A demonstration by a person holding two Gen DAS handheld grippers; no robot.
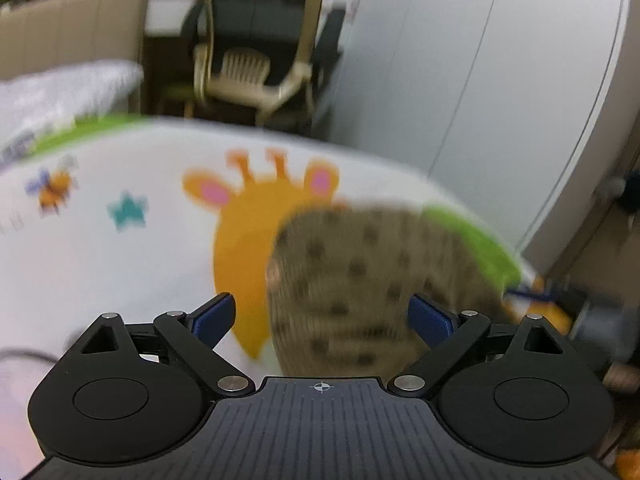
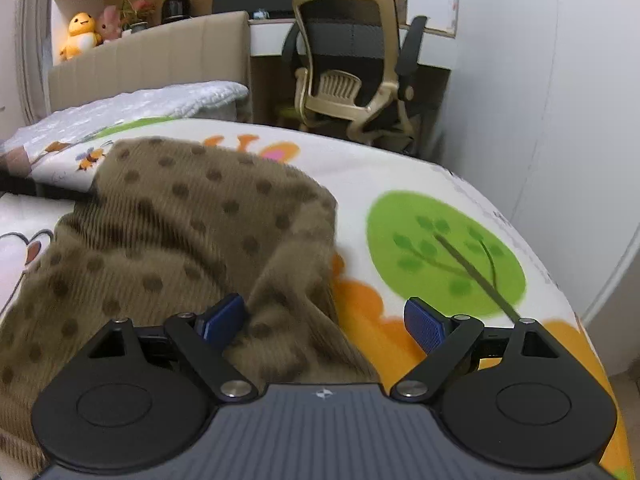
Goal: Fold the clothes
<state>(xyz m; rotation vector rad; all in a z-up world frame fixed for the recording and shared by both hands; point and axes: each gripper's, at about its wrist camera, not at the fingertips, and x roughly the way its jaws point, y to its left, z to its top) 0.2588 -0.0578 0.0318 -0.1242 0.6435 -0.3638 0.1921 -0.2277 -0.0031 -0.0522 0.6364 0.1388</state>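
A brown knitted garment with dark dots [image 2: 180,220] lies rumpled on a white cartoon blanket [image 2: 400,168] spread over a bed. In the right wrist view a ridge of it runs between the wide-set jaws of my right gripper [image 2: 324,320]. It touches the left blue pad, while the right pad hangs over bare blanket. In the blurred left wrist view a rounded part of the garment [image 1: 352,272] lies ahead of my left gripper [image 1: 322,316], close to the right pad and well apart from the left one. The blanket [image 1: 120,272] shows a giraffe beside it.
A beige office chair [image 2: 352,60] stands past the bed's far edge, before a desk. A padded headboard [image 2: 152,64] with plush toys [image 2: 80,32] on it is at the far left, a white quilt [image 2: 160,100] below it. White wall panels [image 1: 480,60] rise on the right.
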